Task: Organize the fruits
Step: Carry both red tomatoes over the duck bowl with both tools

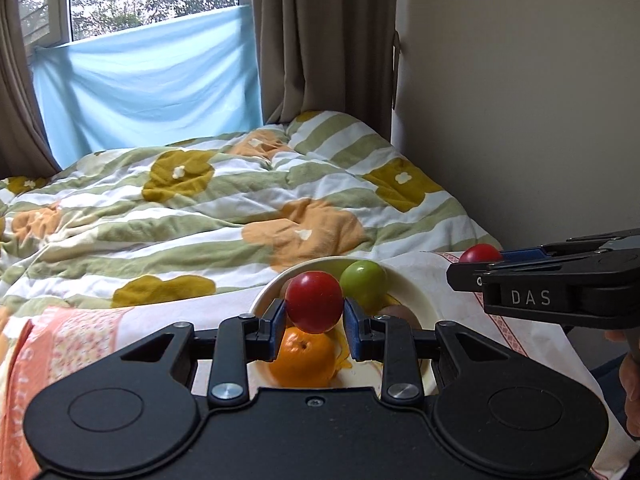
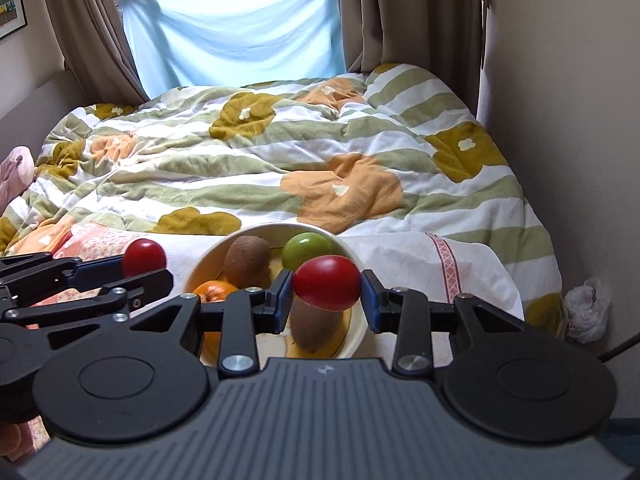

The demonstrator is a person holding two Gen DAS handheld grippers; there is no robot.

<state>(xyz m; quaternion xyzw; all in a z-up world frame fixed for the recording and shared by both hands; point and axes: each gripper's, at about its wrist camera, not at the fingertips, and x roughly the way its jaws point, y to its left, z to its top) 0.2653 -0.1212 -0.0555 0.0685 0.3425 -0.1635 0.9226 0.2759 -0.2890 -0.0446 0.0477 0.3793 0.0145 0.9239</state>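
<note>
A cream bowl (image 1: pixel 416 292) (image 2: pixel 208 256) sits on a white cloth on the bed. It holds an orange (image 1: pixel 304 356) (image 2: pixel 214 292), a green fruit (image 1: pixel 364 282) (image 2: pixel 306 248), two kiwis (image 2: pixel 246 258) (image 2: pixel 314 328) and a banana (image 2: pixel 276 268). My left gripper (image 1: pixel 315 314) (image 2: pixel 138 270) is shut on a red fruit (image 1: pixel 315 300) (image 2: pixel 143 258), held above the bowl's left side. My right gripper (image 2: pixel 326 298) (image 1: pixel 476 264) is shut on another red fruit (image 2: pixel 328 282) (image 1: pixel 480 253), held above the bowl's right part.
A flowered green-striped duvet (image 2: pixel 280 160) covers the bed behind the bowl. A beige wall (image 2: pixel 580 120) runs along the right. Curtains and a blue sheet (image 2: pixel 236 28) hang at the window. A crumpled white bag (image 2: pixel 586 308) lies by the wall. A pink soft toy (image 2: pixel 16 168) lies at the far left.
</note>
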